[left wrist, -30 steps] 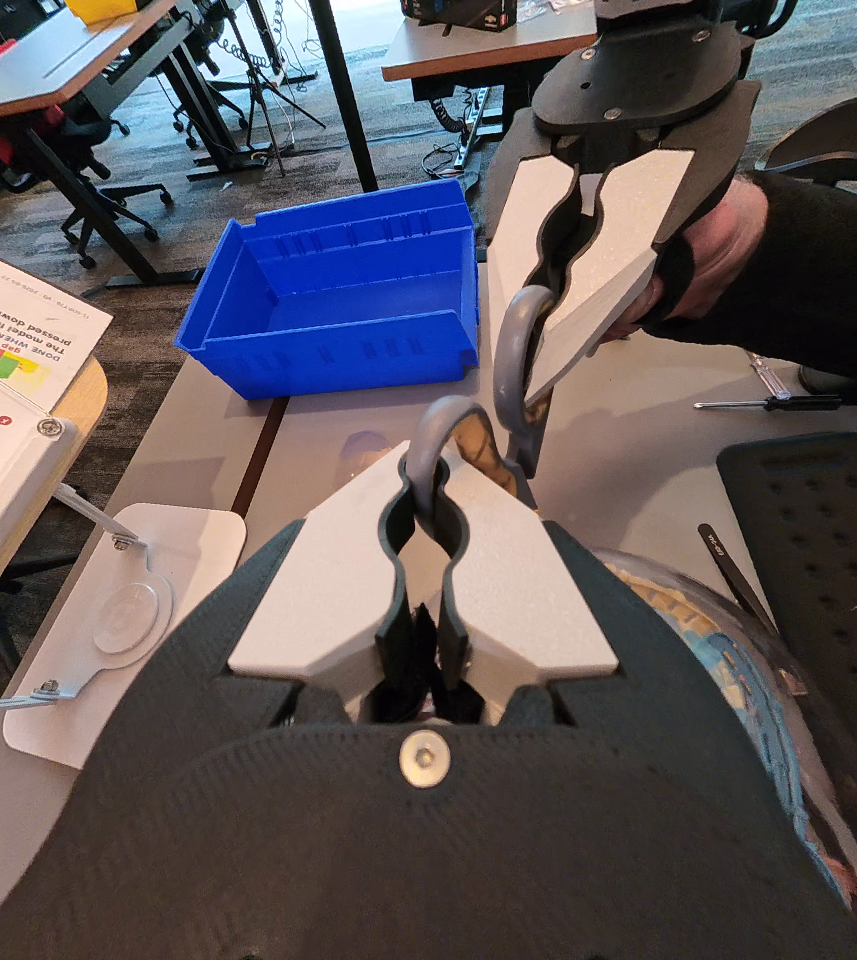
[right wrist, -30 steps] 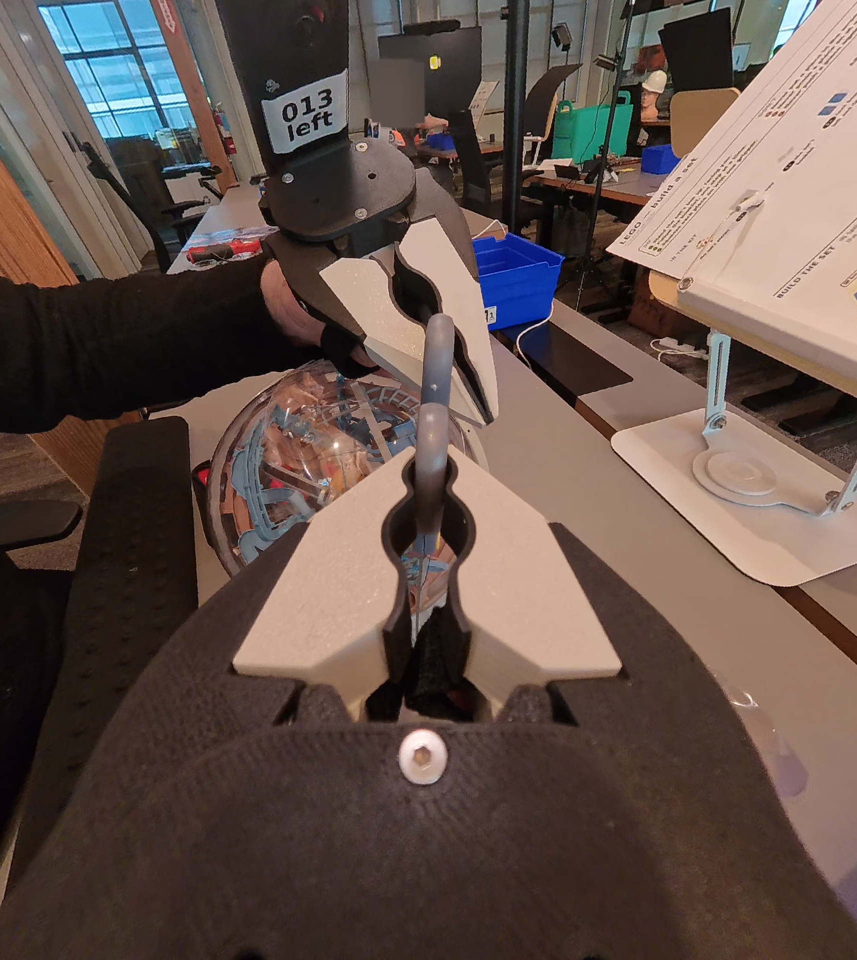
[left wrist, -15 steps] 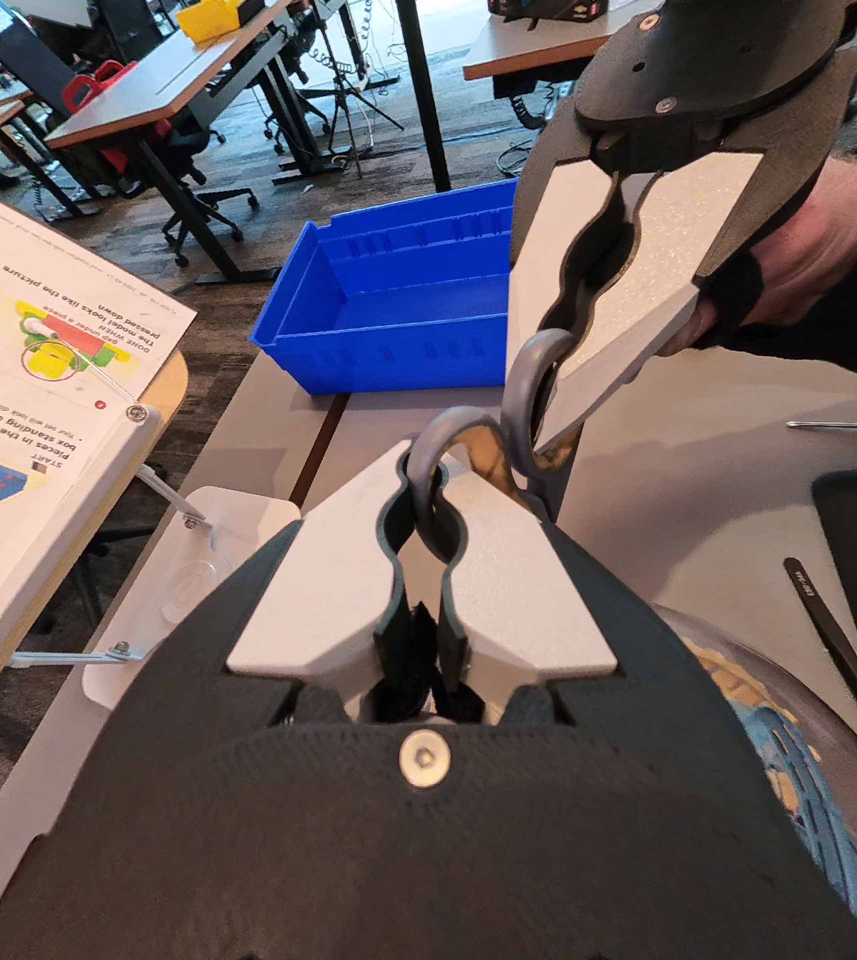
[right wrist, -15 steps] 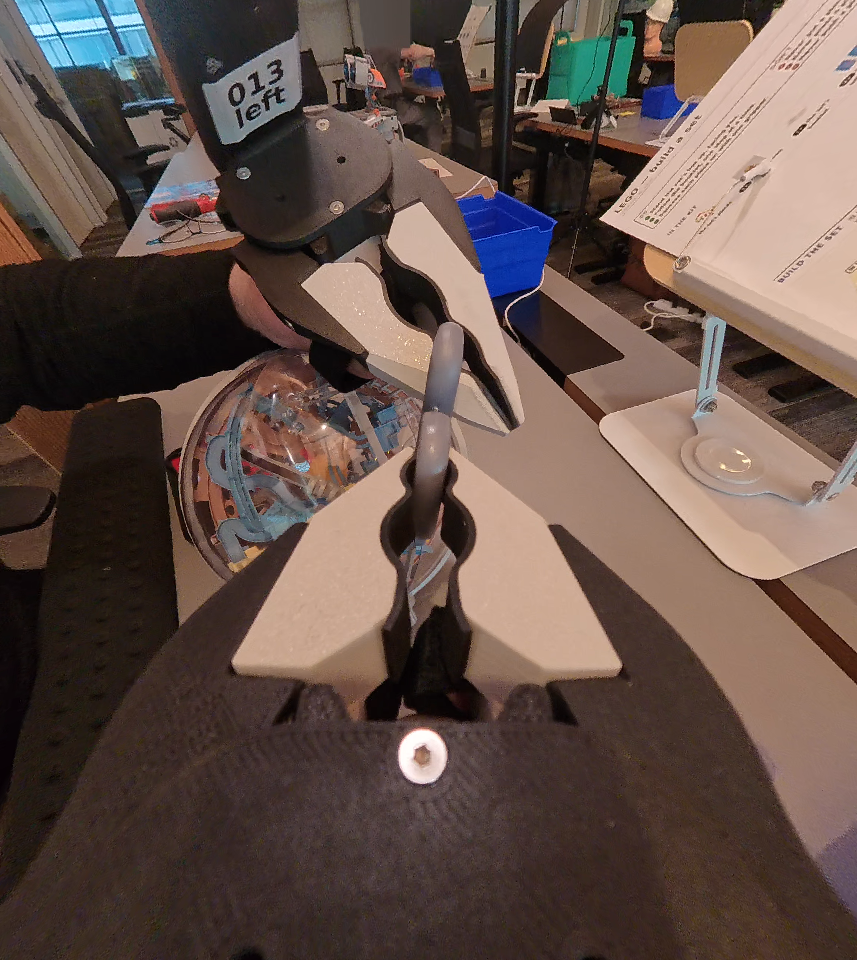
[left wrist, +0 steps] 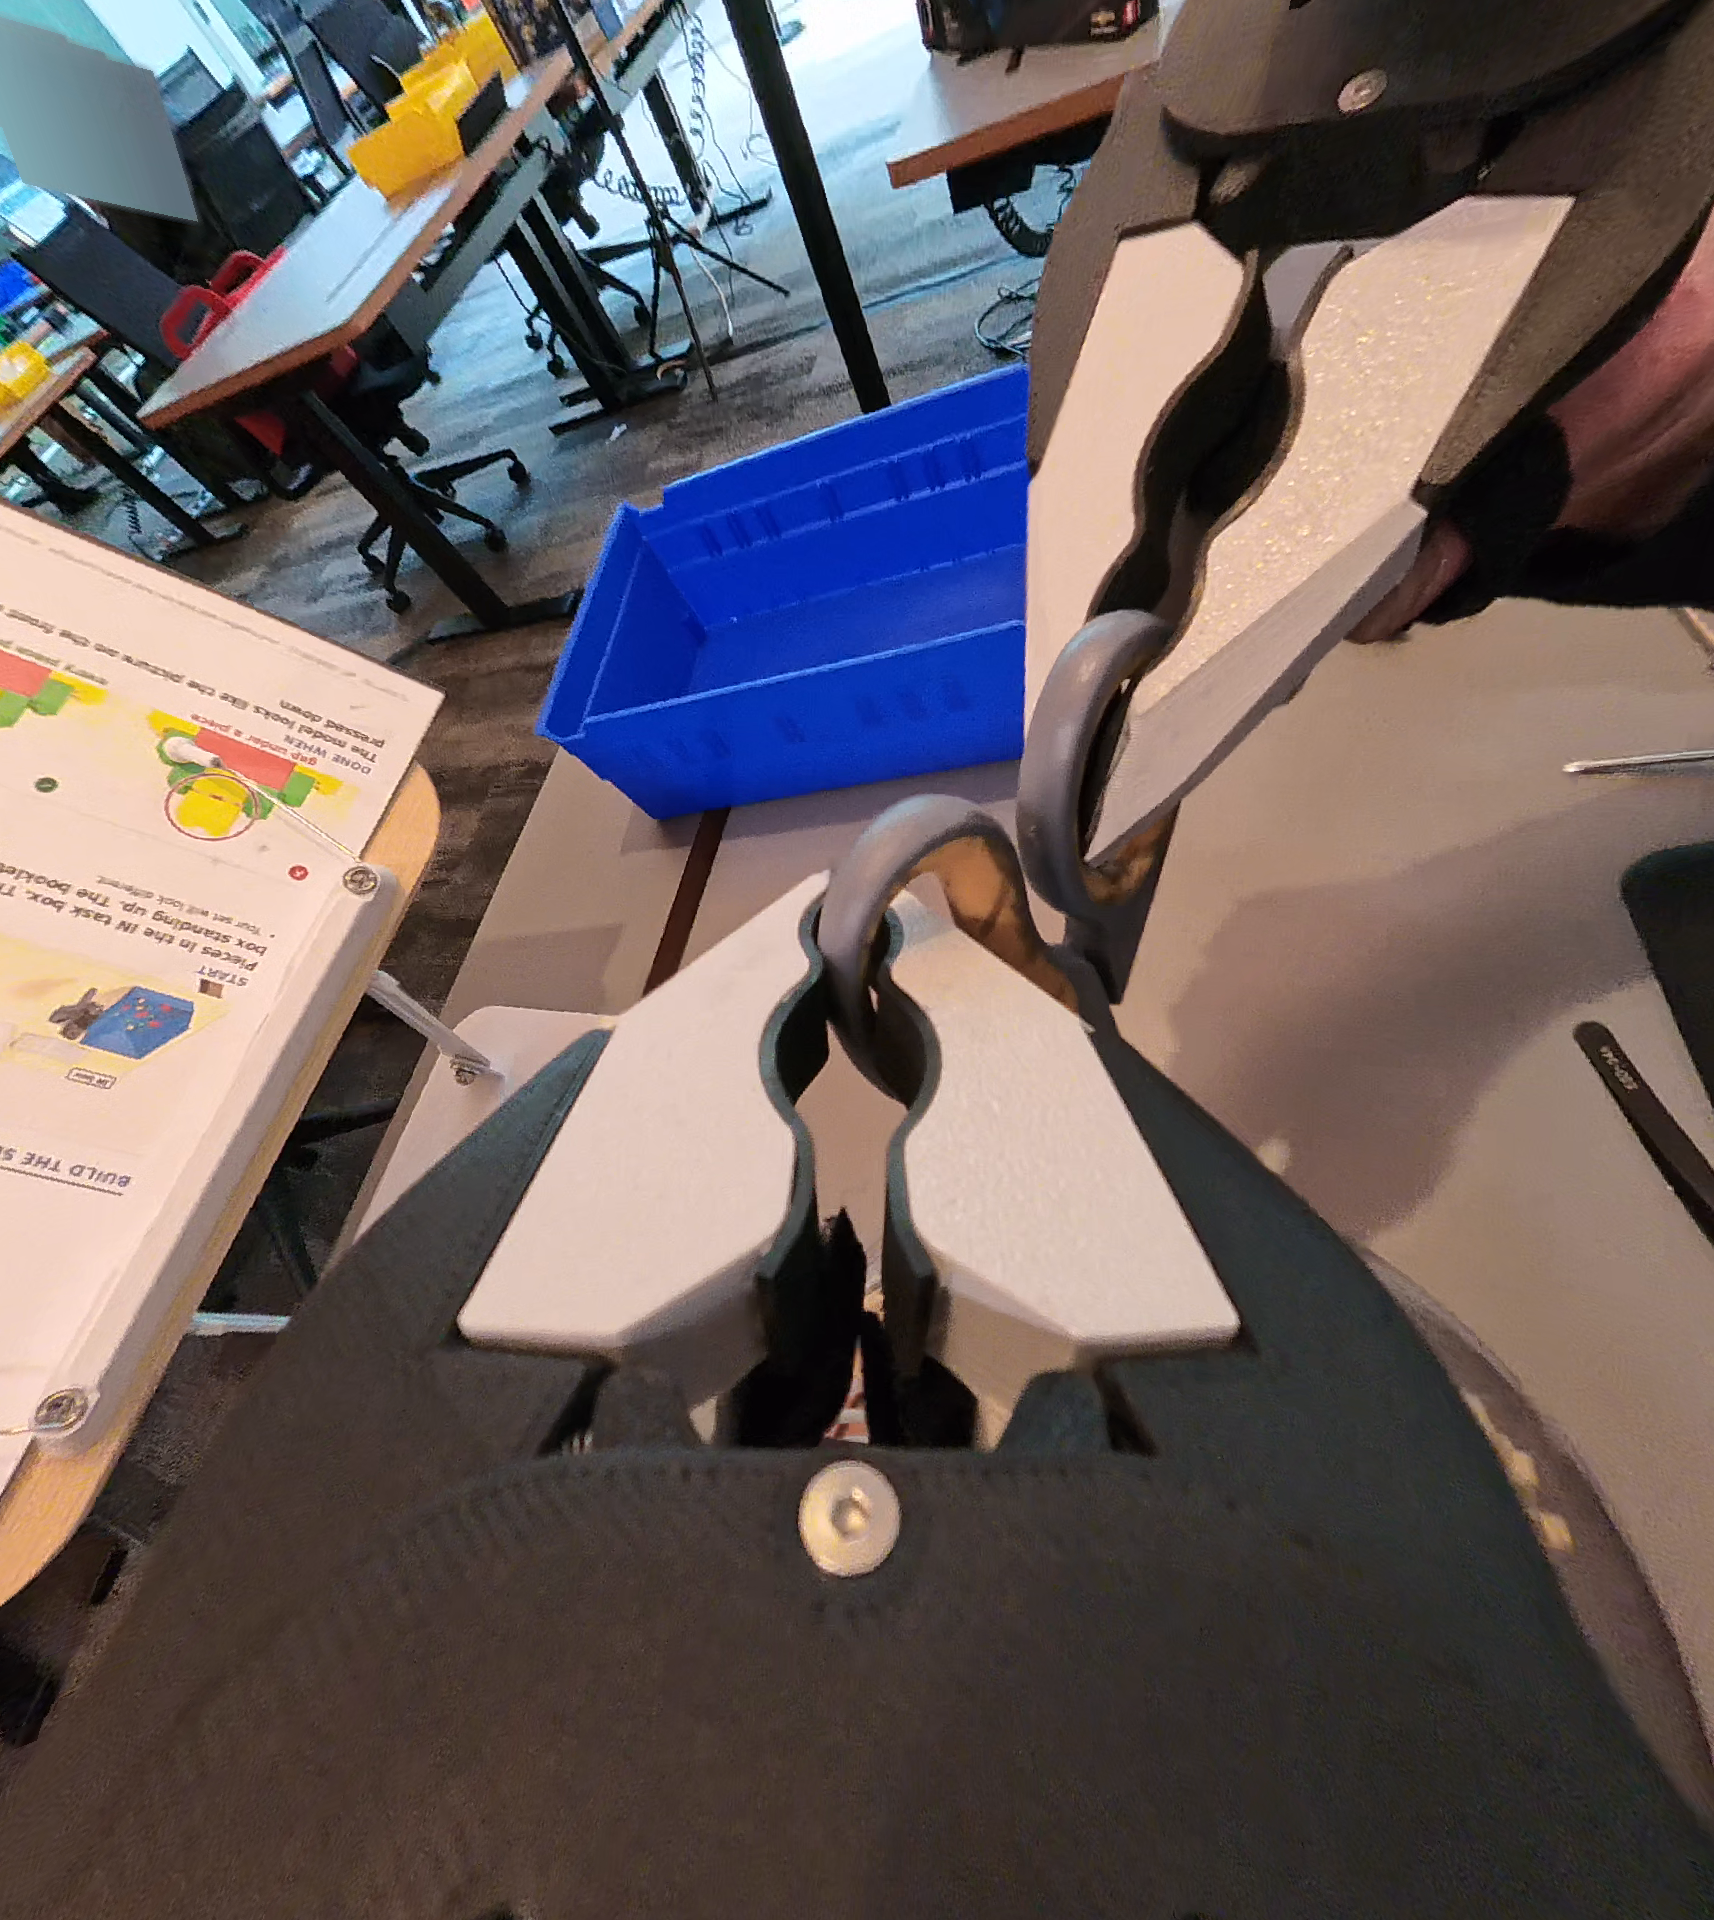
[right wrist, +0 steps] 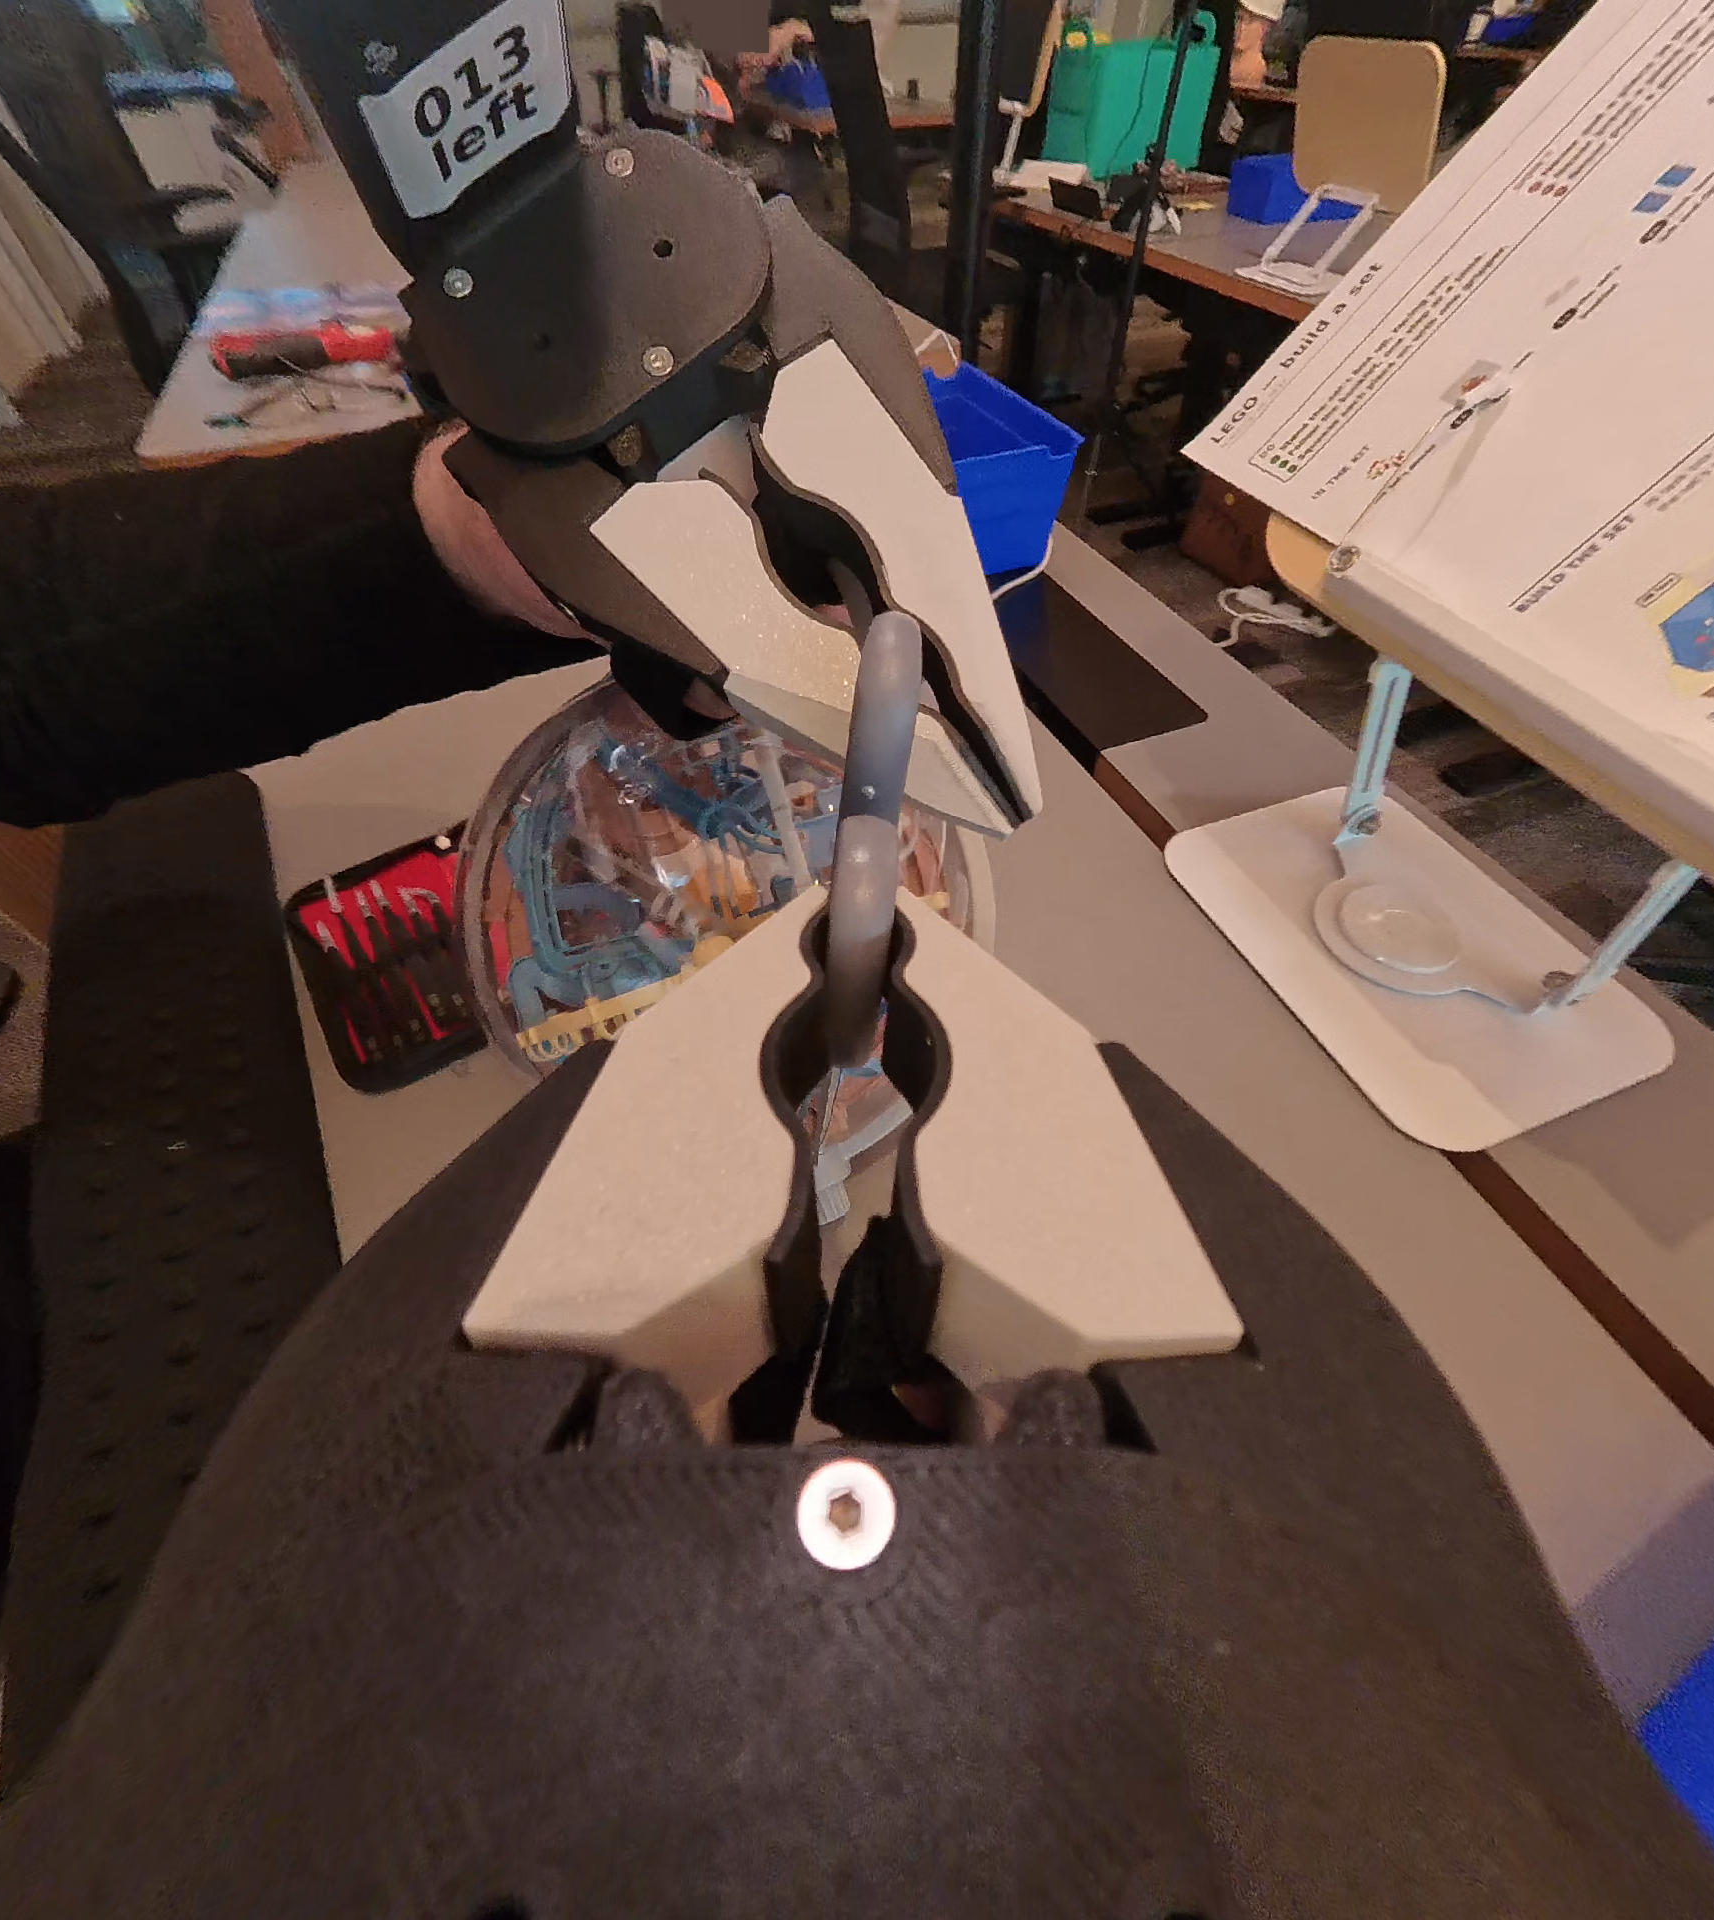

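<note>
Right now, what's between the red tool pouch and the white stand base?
In the right wrist view: the clear maze ball beside the pouch, then bare grey table up to the base.

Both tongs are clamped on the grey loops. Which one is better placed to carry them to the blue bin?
Left, probably. The left tongs face the blue bin, just ahead on the table; the right tongs point away, the bin beside their body. Both grip the grey loops.

Two grippers, one pair of grey-handled scissors [left wrist: 946,883], one blue bin [left wrist: 801,623], one clear maze ball [right wrist: 645,883], one red tool kit [right wrist: 380,961].
</note>
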Tool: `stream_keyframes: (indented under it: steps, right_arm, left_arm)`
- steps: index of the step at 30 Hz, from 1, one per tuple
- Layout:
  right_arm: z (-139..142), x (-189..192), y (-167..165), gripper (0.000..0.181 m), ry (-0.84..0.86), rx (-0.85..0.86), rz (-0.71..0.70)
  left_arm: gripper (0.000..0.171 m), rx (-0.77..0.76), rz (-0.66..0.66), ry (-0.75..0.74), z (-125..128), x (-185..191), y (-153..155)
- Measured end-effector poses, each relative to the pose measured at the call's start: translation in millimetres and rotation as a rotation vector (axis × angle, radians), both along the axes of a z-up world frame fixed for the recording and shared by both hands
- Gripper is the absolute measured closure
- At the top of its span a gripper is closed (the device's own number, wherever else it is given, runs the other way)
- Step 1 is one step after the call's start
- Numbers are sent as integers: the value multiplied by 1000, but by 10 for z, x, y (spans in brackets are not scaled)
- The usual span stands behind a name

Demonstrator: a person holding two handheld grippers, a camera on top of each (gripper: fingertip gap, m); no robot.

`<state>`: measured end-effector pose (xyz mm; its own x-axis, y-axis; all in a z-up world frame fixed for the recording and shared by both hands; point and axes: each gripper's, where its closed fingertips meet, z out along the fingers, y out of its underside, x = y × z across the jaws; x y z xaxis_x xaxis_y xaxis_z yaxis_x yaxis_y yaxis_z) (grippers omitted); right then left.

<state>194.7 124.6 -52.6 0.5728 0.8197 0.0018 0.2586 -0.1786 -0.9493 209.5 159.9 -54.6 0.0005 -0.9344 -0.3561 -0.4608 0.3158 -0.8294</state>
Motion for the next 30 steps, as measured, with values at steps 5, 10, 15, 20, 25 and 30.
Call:
stream_keyframes:
  steps: [5, 10, 15, 20, 25, 30]
  right_arm:
    - [210, -179, -32, 181, -153, 44, -33]
    - [357, -416, -50, 181, -280, 115, -36]
    - [537, -650, -130, 181, -412, 173, -34]
    - [703, -955, -131, 181, -487, 213, -29]
    - [757, -1187, 58, 181, -494, 163, -48]
    - [759, -1312, 356, 181, -417, 76, -40]
  left_arm:
    - [171, 39, 31, -44, 208, -197, -15]
    - [171, 40, 97, -150, 376, -436, -18]
    - [171, 37, 124, -272, 578, -676, -97]
    - [171, -20, 139, -375, 740, -980, -82]
    - [171, -157, 93, -495, 769, -1177, 114]
    - [171, -273, 123, -556, 722, -1303, 408]
